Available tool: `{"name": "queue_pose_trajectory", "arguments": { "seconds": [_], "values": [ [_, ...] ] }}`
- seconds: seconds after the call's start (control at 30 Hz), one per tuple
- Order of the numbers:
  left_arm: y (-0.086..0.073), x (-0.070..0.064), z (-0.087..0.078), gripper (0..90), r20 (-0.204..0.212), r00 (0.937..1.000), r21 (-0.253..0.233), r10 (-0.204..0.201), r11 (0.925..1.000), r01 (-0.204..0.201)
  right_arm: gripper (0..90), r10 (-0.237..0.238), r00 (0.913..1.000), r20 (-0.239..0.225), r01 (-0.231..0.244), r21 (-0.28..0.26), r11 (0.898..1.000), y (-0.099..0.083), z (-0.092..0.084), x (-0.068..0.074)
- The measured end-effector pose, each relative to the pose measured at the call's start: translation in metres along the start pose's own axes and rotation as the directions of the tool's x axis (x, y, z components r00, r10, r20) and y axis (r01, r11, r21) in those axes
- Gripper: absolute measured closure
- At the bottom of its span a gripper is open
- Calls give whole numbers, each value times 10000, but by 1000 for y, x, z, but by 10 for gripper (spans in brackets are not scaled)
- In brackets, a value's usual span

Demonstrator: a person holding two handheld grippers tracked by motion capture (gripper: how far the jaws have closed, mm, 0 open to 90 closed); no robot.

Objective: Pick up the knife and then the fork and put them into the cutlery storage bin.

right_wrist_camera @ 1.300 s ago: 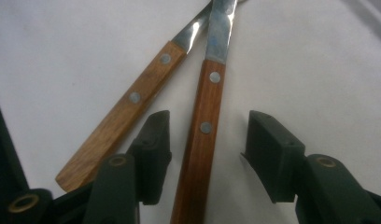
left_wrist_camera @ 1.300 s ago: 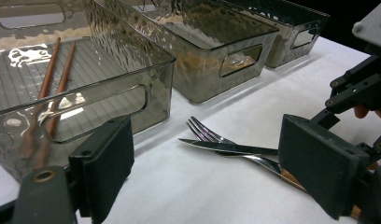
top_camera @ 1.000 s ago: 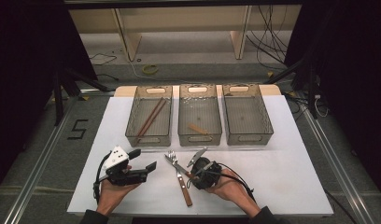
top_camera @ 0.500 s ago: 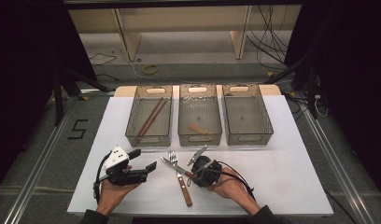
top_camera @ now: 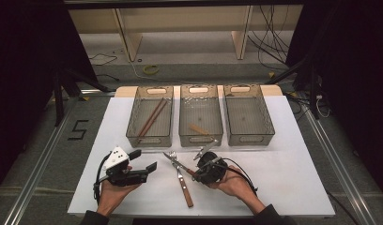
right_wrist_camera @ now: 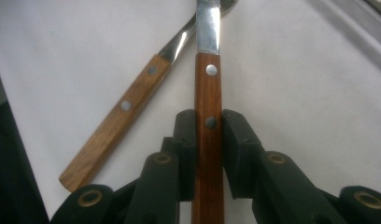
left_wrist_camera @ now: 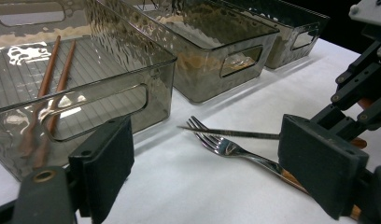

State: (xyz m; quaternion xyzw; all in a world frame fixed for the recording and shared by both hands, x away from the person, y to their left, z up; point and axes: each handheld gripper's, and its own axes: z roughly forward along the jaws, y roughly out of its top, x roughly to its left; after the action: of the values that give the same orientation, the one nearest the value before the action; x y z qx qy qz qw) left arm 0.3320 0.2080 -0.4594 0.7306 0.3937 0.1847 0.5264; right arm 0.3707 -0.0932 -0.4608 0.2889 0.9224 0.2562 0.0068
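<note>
Two wood-handled pieces, high view: knife [top_camera: 173, 160] and fork [top_camera: 182, 180] crossed on worktop [top_camera: 297, 183], between left tongs [top_camera: 145, 160] and right tongs [top_camera: 193, 172].
Left gripper view: left tongs gaping, empty; fork [left_wrist_camera: 235, 150] tines toward bins.
Right gripper view: right tongs [right_wrist_camera: 209, 154] clamped on knife handle [right_wrist_camera: 208, 116], blade pointing away.

In the right gripper view, the knife [right_wrist_camera: 208, 93] is cut off by the top edge above its handle, so its blade cannot be told there, and the handle's butt is hidden between the jaws. In the left gripper view, the right hand-held gripper [left_wrist_camera: 361, 88] hides the fork's [left_wrist_camera: 235, 149] handle. In the high view, the small brown piece [top_camera: 198, 129] in the middle bin [top_camera: 201, 138] is too small to tell.
</note>
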Motion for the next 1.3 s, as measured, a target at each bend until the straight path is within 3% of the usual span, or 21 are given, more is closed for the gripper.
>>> {"name": "queue_pose_trajectory", "arguments": {
  "seconds": [0.33,0.63,0.9,1.13,1.3],
  "values": [
    [0,1,0,178,9,10000,-14,-38,10000,38,771,446,9987,-235,-463,-781,9959,1,-22,-11],
    [0,0,0,178,6,10000,18,-33,10000,33,770,789,9968,-162,-805,-1840,9796,1,-49,-27],
    [-1,0,1,177,-26,10000,39,-68,10000,69,770,1330,9911,59,-1263,-2757,9529,2,-77,-46],
    [-1,1,1,177,-42,10000,63,-65,10000,66,771,1925,9809,278,-1708,-3499,9211,2,-100,-68],
    [-1,1,1,177,-48,10000,39,-80,10000,80,770,2164,9754,417,-1860,-3707,9099,4,-108,-79]
  ]
}}
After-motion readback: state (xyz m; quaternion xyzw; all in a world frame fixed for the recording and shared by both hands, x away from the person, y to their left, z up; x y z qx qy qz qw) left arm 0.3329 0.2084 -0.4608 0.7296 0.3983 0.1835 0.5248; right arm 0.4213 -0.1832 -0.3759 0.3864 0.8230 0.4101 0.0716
